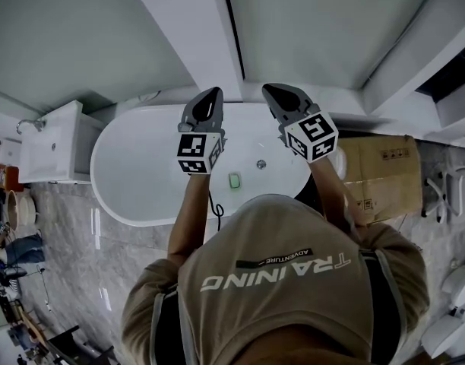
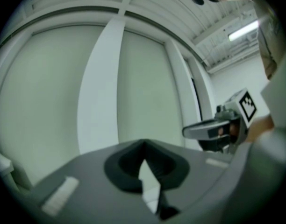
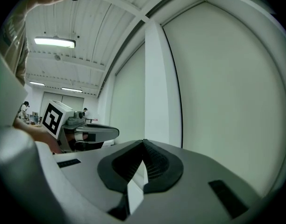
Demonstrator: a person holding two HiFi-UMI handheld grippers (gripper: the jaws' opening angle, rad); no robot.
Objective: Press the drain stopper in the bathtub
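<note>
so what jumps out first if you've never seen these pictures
The eye goes first to the two grey grippers held side by side above the white bathtub: the left gripper and the right gripper, both with jaws together and empty. On the tub floor just below them sits the small round drain stopper, untouched. A cardboard box stands to the tub's right and a white sink to its left.

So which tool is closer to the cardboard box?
Right. In the head view the right tool is raised just left of the box, and the left tool is further left, on the far side of the right one.
</note>
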